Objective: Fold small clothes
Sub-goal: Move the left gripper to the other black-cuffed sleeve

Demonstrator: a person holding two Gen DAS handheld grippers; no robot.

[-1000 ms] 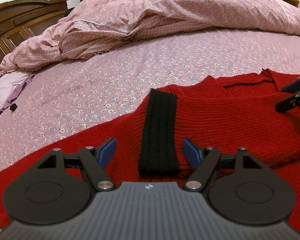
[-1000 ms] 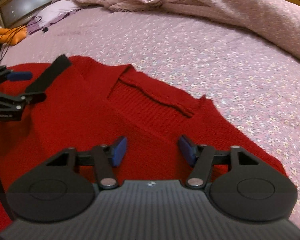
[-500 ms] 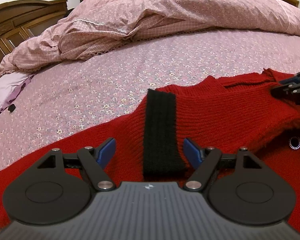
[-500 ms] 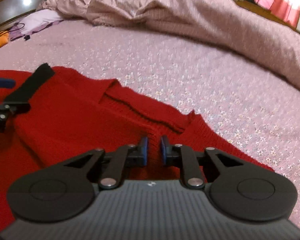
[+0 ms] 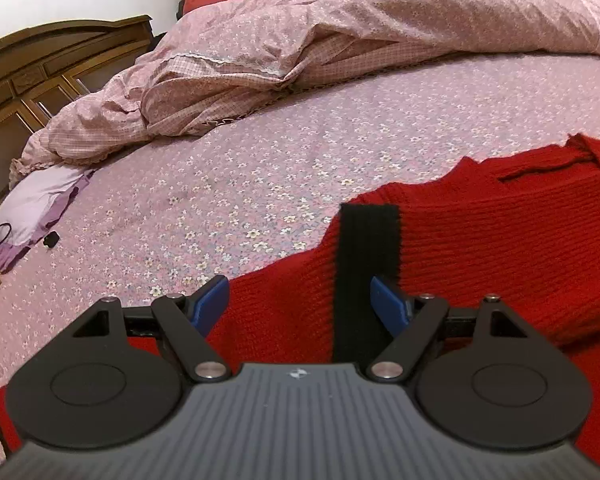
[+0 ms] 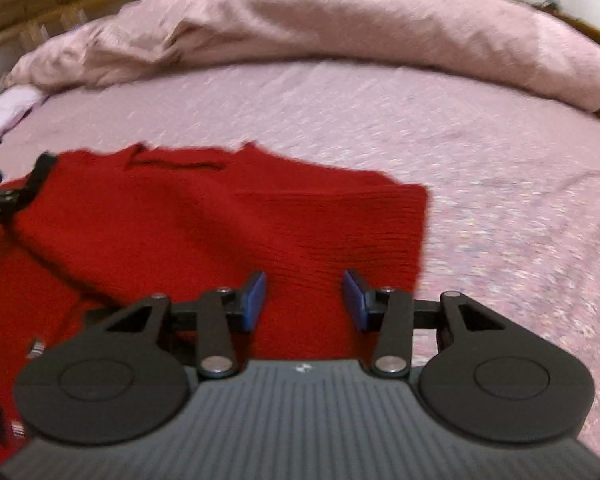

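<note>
Half a second ago the right gripper [image 6: 304, 300] had its blue pads pinched nearly together at the neckline of the red knitted sweater [image 6: 204, 232]; now they stand wide apart above a flat folded panel of the knit, and the right-hand sleeve side lies turned in with a straight edge. The left gripper [image 5: 300, 304] has barely shifted, its jaws as wide as before with nothing between them.

Going left to right in the left wrist view: one brown carved wooden headboard [image 5: 52, 64], one pale lilac cloth [image 5: 40, 204] with a thin black cord loop beside it, one small black object [image 5: 52, 239] on the sheet, one crumpled pink floral quilt [image 5: 340, 40], then the pink flower-printed bedsheet [image 5: 260, 168]. The one sweater lies spread on that sheet at the lower right, its single visible black ribbed cuff [image 5: 366, 264] folded across the red body and running down just inside the left gripper's right-hand pad [image 5: 388, 304]. One neck slit shows near the far edge of the knit.

In the right wrist view, which is blurred, the left gripper's dark fingertips appear at the far left edge beside the black cuff. Two small striped metallic bits sit low on the left of the sweater; what they are cannot be made out. No readable writing shows; each gripper body bears only a small pale emblem.
</note>
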